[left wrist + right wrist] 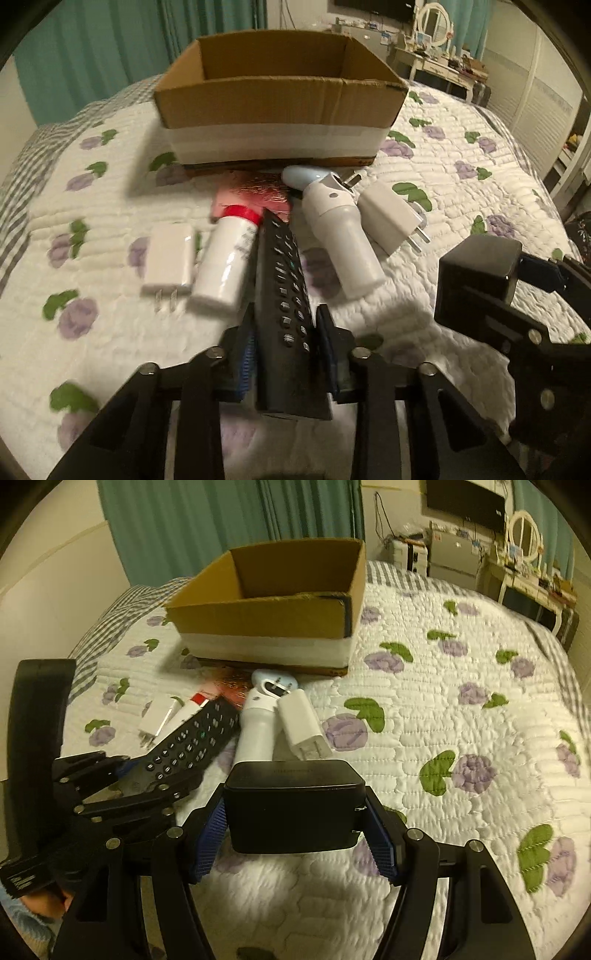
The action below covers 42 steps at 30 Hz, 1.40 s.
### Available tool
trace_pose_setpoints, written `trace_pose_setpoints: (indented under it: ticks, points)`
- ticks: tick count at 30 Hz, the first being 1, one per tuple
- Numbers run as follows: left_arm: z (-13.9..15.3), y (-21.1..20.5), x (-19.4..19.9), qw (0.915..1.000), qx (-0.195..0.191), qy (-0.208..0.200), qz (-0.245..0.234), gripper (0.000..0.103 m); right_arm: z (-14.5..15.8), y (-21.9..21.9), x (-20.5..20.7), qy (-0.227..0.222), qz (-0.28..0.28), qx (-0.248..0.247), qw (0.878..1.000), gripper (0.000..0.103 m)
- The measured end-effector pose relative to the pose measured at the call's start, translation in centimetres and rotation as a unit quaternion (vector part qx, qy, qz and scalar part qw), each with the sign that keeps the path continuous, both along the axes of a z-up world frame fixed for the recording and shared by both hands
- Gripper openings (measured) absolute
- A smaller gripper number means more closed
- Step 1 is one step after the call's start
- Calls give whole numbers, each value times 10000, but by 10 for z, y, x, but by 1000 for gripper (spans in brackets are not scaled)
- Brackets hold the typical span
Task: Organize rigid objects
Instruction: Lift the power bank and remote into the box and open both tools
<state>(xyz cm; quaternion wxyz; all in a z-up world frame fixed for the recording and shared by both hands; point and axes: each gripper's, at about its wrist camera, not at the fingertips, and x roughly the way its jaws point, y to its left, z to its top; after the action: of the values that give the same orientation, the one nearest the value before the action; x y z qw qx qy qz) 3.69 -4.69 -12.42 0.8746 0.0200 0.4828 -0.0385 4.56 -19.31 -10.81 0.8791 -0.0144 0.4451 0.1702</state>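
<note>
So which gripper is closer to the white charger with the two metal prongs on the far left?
Left. The left gripper, holding the remote, is just beside the white charger, with only the white bottle between. The right gripper, holding the black adapter, is farther away.

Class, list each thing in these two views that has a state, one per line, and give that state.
Cardboard box: open-topped, no contents visible.
Remote control: clamped in left gripper.
Black power adapter: clamped in right gripper.
White bottle: lying down, red cap on.
</note>
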Motion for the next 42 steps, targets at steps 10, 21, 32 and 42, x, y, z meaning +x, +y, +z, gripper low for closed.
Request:
trace_pose_setpoints:
  ticks: [10,21,32,42]
  points:
    - [47,19,-33,9983,-295,-475,173,20,35,16,-29,-349,87,-284,9989,68]
    - [118,26,-17,9919,-214,-1245,165,20,95,29,-26,-978,210,-356,9943,68]
    - [166,34,71,9804,-142,-1949,252,20,141,38,61,-1434,340,-256,9888,68]
    - [132,29,165,9836,18,-1791,196,20,128,49,165,-1506,378,-209,9876,68]
